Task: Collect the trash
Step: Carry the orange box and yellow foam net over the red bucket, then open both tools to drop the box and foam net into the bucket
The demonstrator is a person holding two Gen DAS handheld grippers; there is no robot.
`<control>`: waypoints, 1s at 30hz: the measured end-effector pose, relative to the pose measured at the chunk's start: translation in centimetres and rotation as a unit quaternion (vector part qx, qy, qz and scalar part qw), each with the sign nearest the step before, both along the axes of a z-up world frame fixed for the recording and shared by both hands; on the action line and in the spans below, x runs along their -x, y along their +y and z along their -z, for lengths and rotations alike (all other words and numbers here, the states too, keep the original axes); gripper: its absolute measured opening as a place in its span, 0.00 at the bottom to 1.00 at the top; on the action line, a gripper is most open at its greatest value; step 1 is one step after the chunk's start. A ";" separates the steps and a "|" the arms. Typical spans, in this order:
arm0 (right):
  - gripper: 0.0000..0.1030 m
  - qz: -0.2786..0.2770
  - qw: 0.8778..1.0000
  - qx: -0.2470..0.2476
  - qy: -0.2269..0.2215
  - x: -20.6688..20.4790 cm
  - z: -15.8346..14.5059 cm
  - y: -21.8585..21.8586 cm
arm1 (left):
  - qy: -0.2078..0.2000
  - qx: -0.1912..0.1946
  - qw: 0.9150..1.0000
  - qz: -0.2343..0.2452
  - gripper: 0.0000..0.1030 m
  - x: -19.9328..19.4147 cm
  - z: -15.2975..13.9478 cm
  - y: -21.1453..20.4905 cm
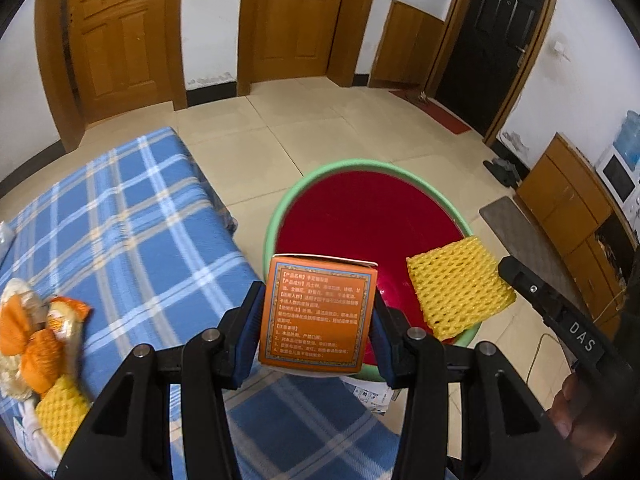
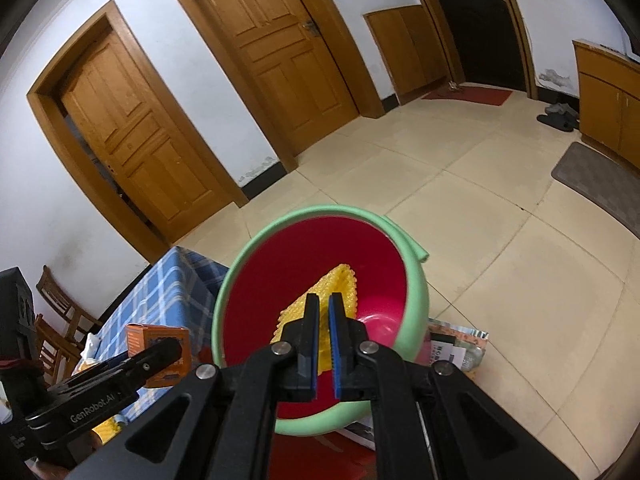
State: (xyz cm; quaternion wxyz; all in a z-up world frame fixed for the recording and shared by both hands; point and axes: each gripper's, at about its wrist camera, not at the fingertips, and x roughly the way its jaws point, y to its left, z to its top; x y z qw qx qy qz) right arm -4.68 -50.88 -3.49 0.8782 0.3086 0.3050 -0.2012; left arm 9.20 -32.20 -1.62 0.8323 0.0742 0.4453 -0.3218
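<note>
A lived-in room of a private home. Two panelled wooden doors (image 2: 148,132) in matching frames stand in white plastered walls, with a dark entrance door (image 1: 496,40) and a red doormat (image 1: 436,110) before it. The floor (image 2: 500,248) is laid with pale beige tiles. Slippers (image 2: 558,116) lie beside low wooden cabinets (image 1: 568,200). A blue checked cloth (image 1: 120,220) covers the worktop; wooden chairs (image 2: 60,304) stand behind its far edge. A grey mat (image 2: 600,180) lies before the cabinets.
</note>
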 end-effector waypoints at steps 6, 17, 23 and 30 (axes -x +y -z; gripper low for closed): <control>0.09 0.008 1.000 -0.009 0.011 0.1 1.0 -0.6 | 0.011 -0.008 1.000 0.009 0.47 -0.3 1.2 -1.4; 0.13 0.013 1.000 -0.015 0.009 0.3 1.4 -0.8 | 0.013 -0.016 1.000 -0.002 0.64 -0.6 1.5 -1.9; 0.20 0.013 1.000 -0.014 0.000 0.6 0.6 -0.6 | 0.011 -0.011 1.000 -0.010 0.65 -0.5 1.0 -1.2; 0.27 -0.004 1.000 -0.009 -0.010 0.7 -0.7 0.6 | 0.006 -0.002 1.000 -0.029 0.67 -0.2 -0.1 0.7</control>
